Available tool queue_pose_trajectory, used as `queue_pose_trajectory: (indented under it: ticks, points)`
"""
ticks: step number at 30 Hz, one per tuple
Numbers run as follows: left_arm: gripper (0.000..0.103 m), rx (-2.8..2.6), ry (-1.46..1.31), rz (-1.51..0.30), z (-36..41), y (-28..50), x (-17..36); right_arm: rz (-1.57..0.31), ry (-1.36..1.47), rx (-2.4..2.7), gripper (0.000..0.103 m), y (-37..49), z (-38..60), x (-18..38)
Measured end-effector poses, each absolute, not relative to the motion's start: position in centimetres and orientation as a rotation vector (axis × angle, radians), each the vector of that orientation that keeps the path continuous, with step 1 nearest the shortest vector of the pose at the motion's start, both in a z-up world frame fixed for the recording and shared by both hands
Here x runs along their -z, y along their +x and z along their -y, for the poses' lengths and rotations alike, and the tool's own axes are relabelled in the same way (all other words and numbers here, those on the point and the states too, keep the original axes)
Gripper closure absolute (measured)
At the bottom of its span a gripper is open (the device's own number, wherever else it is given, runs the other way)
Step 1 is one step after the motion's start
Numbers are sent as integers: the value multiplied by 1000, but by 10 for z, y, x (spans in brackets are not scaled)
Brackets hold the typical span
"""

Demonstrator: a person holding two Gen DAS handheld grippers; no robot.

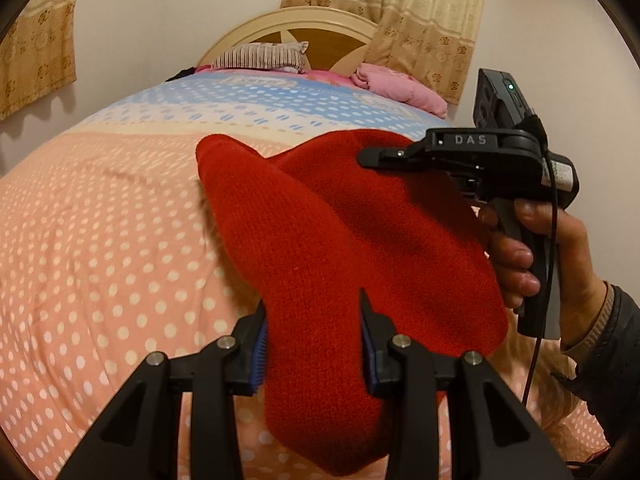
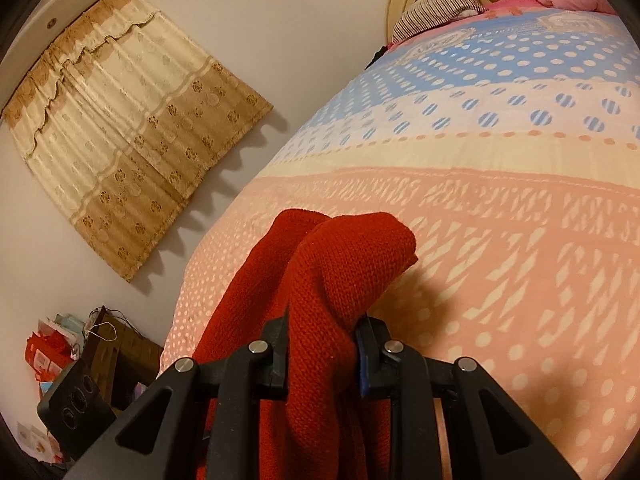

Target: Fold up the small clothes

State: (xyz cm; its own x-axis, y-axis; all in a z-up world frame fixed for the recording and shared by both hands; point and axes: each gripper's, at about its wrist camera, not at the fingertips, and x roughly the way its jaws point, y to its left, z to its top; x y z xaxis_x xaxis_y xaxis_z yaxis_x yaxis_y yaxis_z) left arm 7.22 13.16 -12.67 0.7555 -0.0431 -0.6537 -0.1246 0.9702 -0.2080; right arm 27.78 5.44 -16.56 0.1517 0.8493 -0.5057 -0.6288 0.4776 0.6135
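Black fingers of the left gripper [image 1: 314,344] clamp a fold of the red knitted garment [image 1: 340,232], jaws narrowed on the wool, lifted above the dotted bedspread [image 1: 100,240]. Opposite, the right gripper [image 2: 322,354], held in a person's hand [image 1: 532,248], pinches another bunch of it, jaws closer set. The garment's lower edge drops out of frame.
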Motion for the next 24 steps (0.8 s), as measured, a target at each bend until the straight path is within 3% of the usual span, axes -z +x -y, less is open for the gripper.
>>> queue_pose_trajectory:
  ticks: [11,14,18,24]
  points:
    - [60,-58,-270,-715,-133,60,138,-974,316,-1043,80,289,-50,183]
    - [56,-66,-267,-707,-132,57,139,-985,325,-1031,80,290,-49,189]
    - [44,-95,-258,-700,-132,54,140,-999,324,-1012,80,293,-49,195]
    - [39,-99,-249,-698,-132,53,138,-1026,325,-991,80,296,-50,207]
